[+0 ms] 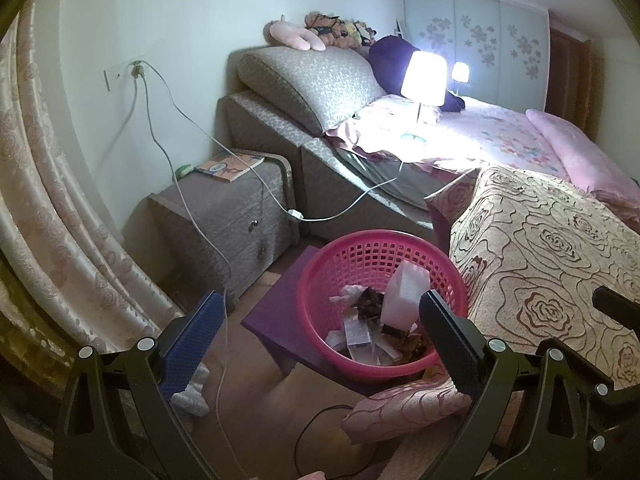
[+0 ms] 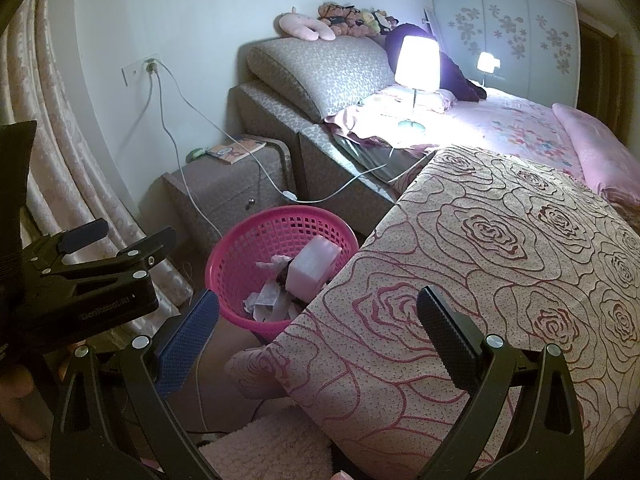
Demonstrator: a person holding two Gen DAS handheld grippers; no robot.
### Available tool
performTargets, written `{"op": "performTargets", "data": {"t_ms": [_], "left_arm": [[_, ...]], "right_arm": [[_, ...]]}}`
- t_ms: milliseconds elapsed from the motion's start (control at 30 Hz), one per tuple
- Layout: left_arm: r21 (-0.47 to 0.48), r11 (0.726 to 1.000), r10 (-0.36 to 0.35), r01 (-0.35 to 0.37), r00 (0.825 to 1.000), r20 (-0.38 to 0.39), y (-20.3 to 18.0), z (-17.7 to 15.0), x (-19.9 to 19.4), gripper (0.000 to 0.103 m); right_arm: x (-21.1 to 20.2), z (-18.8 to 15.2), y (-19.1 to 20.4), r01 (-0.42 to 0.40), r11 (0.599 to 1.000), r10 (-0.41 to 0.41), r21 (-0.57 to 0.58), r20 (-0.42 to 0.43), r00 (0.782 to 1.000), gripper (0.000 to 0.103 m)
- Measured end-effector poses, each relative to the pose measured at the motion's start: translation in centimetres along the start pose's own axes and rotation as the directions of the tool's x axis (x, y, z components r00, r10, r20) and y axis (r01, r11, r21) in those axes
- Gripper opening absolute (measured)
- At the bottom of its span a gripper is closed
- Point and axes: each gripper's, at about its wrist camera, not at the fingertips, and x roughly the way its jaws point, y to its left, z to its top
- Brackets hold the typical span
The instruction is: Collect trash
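Note:
A pink plastic basket point(image 1: 360, 252) stands on a purple stool point(image 1: 276, 312) beside the bed. It holds paper scraps point(image 1: 360, 336), brown bits and a white foam block point(image 1: 404, 292). My left gripper point(image 1: 320, 340) is open and empty, held just above the basket's near rim. My right gripper point(image 2: 316, 336) is open and empty over the rose-patterned blanket point(image 2: 500, 264), to the right of the basket point(image 2: 276, 228). The left gripper also shows in the right wrist view point(image 2: 116, 240) at the left edge.
A nightstand point(image 1: 224, 220) with a book point(image 1: 232, 166) stands by the wall, with cables point(image 1: 224, 264) hanging across it. A lit lamp point(image 1: 424, 80) stands on the bed. A curtain point(image 1: 48, 208) hangs at the left. A crumpled white item point(image 1: 194, 392) lies on the floor.

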Motion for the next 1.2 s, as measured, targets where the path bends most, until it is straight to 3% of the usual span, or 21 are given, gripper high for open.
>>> {"op": "performTargets", "data": {"t_ms": [867, 1067, 1200], "left_arm": [[0.004, 1.000, 0.002, -0.002, 1.000, -0.003, -0.5, -0.2, 0.3, 0.094], [0.005, 1.000, -0.015, 0.014, 0.999, 0.031, -1.0, -0.1, -0.4, 0.094], [0.023, 0.997, -0.069, 0.068, 0.997, 0.036, -2.8, -0.1, -0.8, 0.094]], "right_arm": [[0.3, -0.8, -0.4, -0.003, 1.000, 0.003, 0.008, -0.012, 1.000, 0.096], [-0.3, -0.3, -1.9, 0.015, 0.999, -0.015, 0.041, -0.006, 1.000, 0.096], [-2.6, 0.2, -5.1, 0.069, 0.994, -0.073, 0.090, 0.044, 0.996, 0.096]]}}
